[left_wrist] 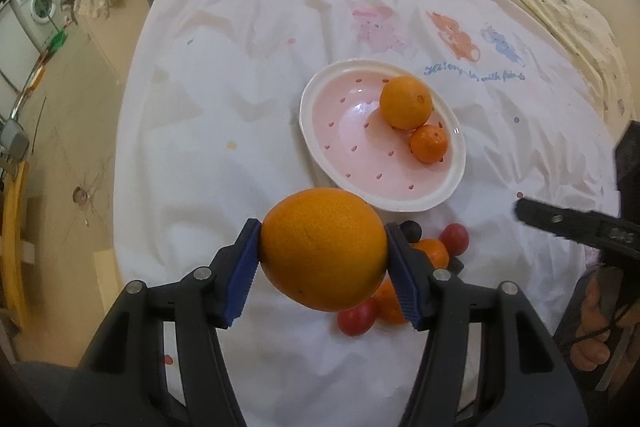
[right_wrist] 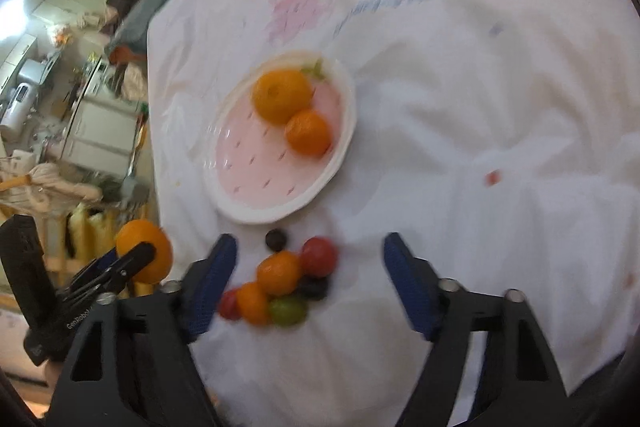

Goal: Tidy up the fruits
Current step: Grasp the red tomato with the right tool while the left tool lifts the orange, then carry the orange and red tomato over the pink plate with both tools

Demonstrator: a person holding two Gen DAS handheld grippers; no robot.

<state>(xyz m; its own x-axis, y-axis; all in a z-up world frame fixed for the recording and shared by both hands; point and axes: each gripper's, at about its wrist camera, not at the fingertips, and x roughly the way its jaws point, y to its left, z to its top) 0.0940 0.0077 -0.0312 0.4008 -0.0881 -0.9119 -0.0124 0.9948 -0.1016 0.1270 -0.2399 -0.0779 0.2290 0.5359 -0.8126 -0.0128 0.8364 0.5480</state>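
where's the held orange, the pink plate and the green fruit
held orange (left_wrist: 324, 247), left wrist view, middle of its peel between the pads
pink plate (left_wrist: 352, 131), left wrist view, bare pink centre
green fruit (right_wrist: 287, 310), right wrist view, middle of its skin, in the pile on the cloth

Counted: one plate (right_wrist: 344, 147), pink with a white rim. On it, two fruits: one orange (left_wrist: 406, 101) and one smaller mandarin (left_wrist: 429, 143). One large orange (left_wrist: 324, 249) held off the cloth (left_wrist: 240, 107) between one gripper's pads. In the loose pile near the plate, seven pieces: two mandarins (right_wrist: 278, 273) (right_wrist: 252, 302), two red fruits (right_wrist: 319, 257) (right_wrist: 229, 304), one green fruit (right_wrist: 287, 310), two dark fruits (right_wrist: 275, 239) (right_wrist: 314, 287). Two grippers (left_wrist: 324, 259) (right_wrist: 310, 283). One cloth. Blur limits certainty on the pile
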